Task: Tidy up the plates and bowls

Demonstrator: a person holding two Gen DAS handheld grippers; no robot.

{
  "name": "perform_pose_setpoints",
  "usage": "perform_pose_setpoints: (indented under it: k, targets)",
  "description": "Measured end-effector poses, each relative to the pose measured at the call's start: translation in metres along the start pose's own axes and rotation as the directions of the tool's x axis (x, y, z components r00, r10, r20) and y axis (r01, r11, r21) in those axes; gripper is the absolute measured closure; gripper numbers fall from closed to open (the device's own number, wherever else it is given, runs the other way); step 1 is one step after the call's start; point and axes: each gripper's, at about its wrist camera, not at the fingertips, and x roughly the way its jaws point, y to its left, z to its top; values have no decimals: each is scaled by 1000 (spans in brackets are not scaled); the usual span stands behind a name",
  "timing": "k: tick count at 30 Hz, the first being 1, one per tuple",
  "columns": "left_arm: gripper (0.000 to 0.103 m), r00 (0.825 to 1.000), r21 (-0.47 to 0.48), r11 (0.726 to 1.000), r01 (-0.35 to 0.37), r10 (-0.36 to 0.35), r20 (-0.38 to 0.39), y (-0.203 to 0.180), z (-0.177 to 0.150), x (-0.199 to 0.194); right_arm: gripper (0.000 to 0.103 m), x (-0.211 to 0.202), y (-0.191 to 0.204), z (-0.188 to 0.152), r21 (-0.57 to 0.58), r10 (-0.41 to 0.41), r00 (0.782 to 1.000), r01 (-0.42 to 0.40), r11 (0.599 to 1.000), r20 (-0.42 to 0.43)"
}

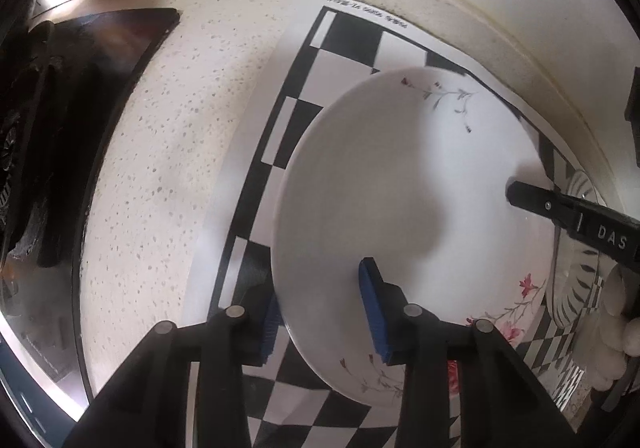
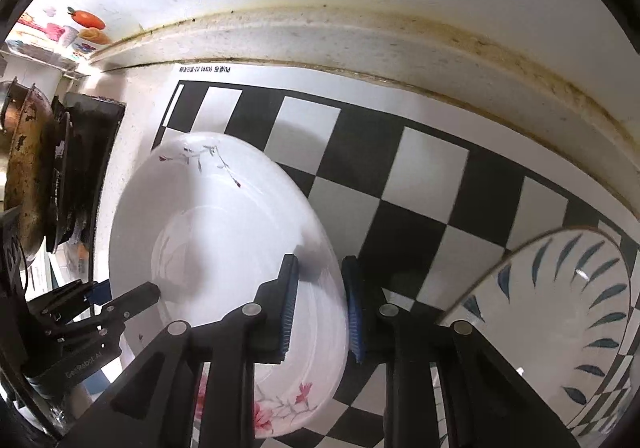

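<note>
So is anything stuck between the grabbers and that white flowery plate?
Nothing visible: the left gripper and the right gripper each straddle the rim of the white floral plate with their blue pads, on opposite sides.

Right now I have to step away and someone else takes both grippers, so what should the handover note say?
Left gripper: straddling the near rim of the white floral plate, jaws not fully closed.
Right gripper: straddling the same plate's opposite rim.
The plate sits over the checkerboard mat.
The blue-leaf bowl is beside it on the right, untouched.
Done: nothing stacked yet.
Left: move the plate, then handle the bowl.
</note>
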Motion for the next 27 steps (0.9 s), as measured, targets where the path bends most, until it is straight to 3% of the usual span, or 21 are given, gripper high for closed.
perform_pose_setpoints:
  k: [13,22,27]
  targets:
    - [69,997,46,999,-4,1,77,-24,-53,-43,85,-51,-14,-45,19,43,996,-44,999,78]
    - [69,987,111,994,23,-40,154,-48,-89,-107,85,-112,-27,-107,51,69,981,-80,996,179]
    - [69,980,161,986,45,-75,185,-81,-102,-126,85,-149,-54,-161,95,77,969,-102,990,233]
